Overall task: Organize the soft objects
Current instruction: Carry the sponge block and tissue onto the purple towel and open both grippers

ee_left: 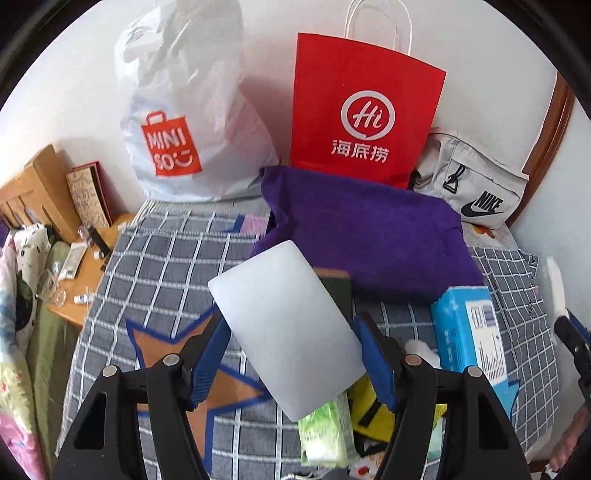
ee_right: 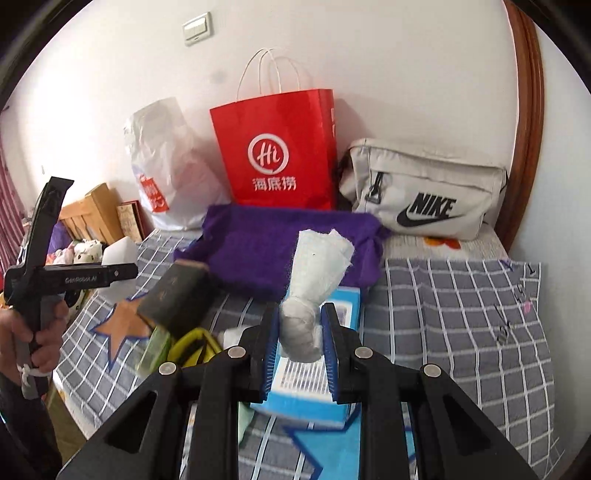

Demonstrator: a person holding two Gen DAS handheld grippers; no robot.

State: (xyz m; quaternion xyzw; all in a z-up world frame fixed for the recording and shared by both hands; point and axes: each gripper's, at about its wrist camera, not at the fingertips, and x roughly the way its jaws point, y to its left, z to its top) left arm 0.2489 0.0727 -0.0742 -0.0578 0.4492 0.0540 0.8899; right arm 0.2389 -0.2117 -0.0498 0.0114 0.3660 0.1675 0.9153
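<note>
Covering the bed is a grey quilt with a white grid (ee_left: pixel 166 258), with an orange star edged in blue (ee_left: pixel 218 387) stitched on it. Behind it stands a plain white wall (ee_right: pixel 406 74) with one light switch (ee_right: pixel 198 28). A brown wooden frame (ee_right: pixel 524 110) runs up at the right and a wooden bedside table (ee_left: pixel 86 266) stands at the left.

Three bags line the wall:
- a white plastic bag (ee_left: pixel 192 110) printed "MINISO"
- a red paper bag with white cord handles (ee_left: pixel 365 110), marked "Hi" above the characters 海底捞
- a pale grey fabric waist bag (ee_right: pixel 424 188) reading "NIKE"

One purple fleecy cloth (ee_left: pixel 369 236) lies in front of them.

The left gripper (ee_left: pixel 291 332) is closed at a middling width on one white, flat, rounded block (ee_left: pixel 288 325), raised over the quilt. The gripper's body reads "GenRobot.AI" in the right wrist view, and a hand (ee_right: pixel 40 343) grips its handle. A dark green block (ee_right: pixel 177 291) sits just behind the white one; its writing is too blurred to read.

The right gripper (ee_right: pixel 299 325) is pinched narrowly on one twisted white tissue wad (ee_right: pixel 306 295), above one light blue carton (ee_right: pixel 314 391). One green soft packet (ee_left: pixel 325 432) and one yellow and black item (ee_left: pixel 369 410) lie nearby
</note>
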